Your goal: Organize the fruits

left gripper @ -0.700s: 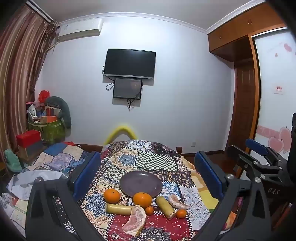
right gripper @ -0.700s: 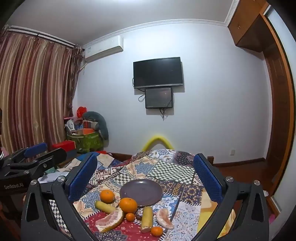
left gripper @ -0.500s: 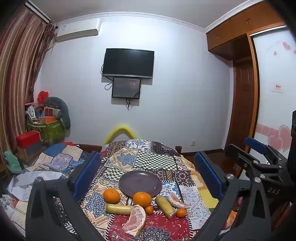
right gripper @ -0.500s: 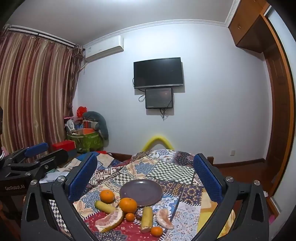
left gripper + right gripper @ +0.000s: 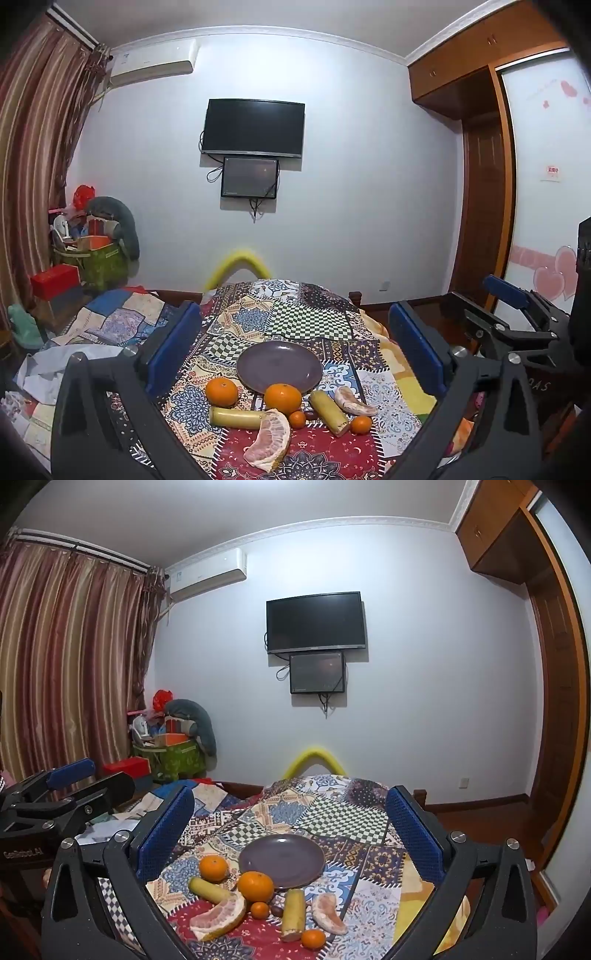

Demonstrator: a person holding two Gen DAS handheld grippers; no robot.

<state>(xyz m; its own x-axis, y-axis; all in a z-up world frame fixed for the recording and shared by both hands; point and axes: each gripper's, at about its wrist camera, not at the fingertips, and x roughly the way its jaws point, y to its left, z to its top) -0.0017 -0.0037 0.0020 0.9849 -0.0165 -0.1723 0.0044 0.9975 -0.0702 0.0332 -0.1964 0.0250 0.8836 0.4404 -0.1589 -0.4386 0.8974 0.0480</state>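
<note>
Purple and bare, the plate [image 5: 279,365] sits low in the centre of both views on the patchwork cloth [image 5: 306,321], with nothing lying in it. All the fruit waits in a loose row just in front of it, toward the bottom of the frame. In your left view the left yellow stalk piece [image 5: 236,417] lies with its long axis across the picture, its right end tucked behind the big pomelo wedge [image 5: 271,439], which hides that tip. The second stalk piece [image 5: 328,408] runs diagonally, pointing from upper left to lower right. The smaller pomelo segment [image 5: 354,400] curves the same way beside it. One large orange [image 5: 221,392] stands left of the plate; the other large orange [image 5: 283,398] overlaps the plate's near rim, though you cannot tell whether it touches. Two small oranges [image 5: 297,419] [image 5: 361,424] sit lower, and a dark little thing [image 5: 311,415] between them is too small to name.

Your left gripper [image 5: 295,354] has its blue pads [image 5: 173,347] spread wide with nothing between them, well above the fruit. Your right gripper [image 5: 290,830] is likewise spread wide and empty, and its body cuts off the cloth's lower corners
</note>
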